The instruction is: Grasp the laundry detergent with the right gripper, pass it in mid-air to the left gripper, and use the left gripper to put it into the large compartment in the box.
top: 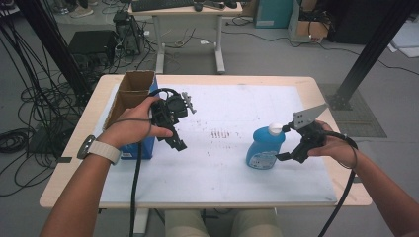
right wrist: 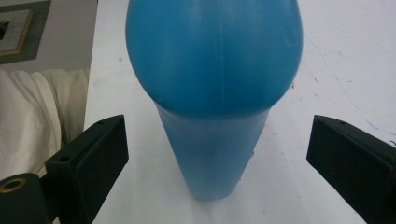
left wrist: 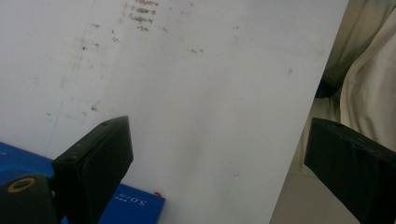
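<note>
Right of the box [top: 129,98], the bottle [top: 265,147] stands upright between the right gripper [top: 285,143]'s wide-open jaws — untouched; left gripper [top: 174,140] open, empty, farther off.

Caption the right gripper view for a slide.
Open right gripper lined up on a blue bottle standing on the white mat.

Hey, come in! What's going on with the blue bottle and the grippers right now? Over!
Right gripper open, jaws either side of the blue bottle, not touching. Left gripper open, empty, beside the cardboard box. Bottle upright on the white mat. Nothing blocking.
</note>
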A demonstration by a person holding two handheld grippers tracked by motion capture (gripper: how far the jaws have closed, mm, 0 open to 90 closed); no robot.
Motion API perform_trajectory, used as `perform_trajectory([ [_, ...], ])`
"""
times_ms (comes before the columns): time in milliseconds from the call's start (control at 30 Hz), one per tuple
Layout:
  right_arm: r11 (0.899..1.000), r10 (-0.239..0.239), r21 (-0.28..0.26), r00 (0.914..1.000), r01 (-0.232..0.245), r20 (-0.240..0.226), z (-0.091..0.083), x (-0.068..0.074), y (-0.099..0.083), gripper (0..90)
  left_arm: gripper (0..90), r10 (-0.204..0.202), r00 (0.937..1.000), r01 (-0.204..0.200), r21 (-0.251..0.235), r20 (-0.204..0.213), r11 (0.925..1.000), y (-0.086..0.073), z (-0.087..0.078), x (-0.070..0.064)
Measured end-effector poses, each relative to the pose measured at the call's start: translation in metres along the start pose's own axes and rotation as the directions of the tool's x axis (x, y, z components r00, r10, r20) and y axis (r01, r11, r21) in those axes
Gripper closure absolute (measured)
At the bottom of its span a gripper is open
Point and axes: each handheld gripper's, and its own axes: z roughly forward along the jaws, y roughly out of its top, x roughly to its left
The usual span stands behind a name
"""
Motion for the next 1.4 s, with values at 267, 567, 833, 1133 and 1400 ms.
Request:
perform_trajectory([
  [267,1.000,0.005,0.004,1.0000,-0.005,-0.003,0.005,0.000,0.001,6.2,8.2,-0.001,1.0000,0.001,0.001,0.000,1.0000,0.000,0.000,0.000],
  [567,1.000,0.000,-0.002,1.0000,0.000,-0.007,0.010,-0.001,0.001,6.6,8.2,-0.001,1.0000,0.001,-0.004,0.000,1.0000,0.000,0.000,0.000],
  [833,1.000,-0.007,-0.005,0.9999,0.007,-0.009,0.015,-0.001,0.003,7.3,8.2,-0.002,1.0000,0.002,-0.004,0.000,1.0000,-0.001,0.000,0.000],
  [1133,0.999,0.012,-0.034,0.9999,-0.012,-0.005,0.021,0.001,-0.002,8.0,8.2,0.010,0.9999,-0.010,-0.002,0.003,0.9999,-0.001,0.000,0.001],
  [1400,1.000,-0.009,-0.019,0.9999,0.008,-0.011,0.021,-0.001,-0.001,8.4,8.2,-0.001,1.0000,0.001,-0.006,-0.002,1.0000,-0.001,0.000,0.001],
])
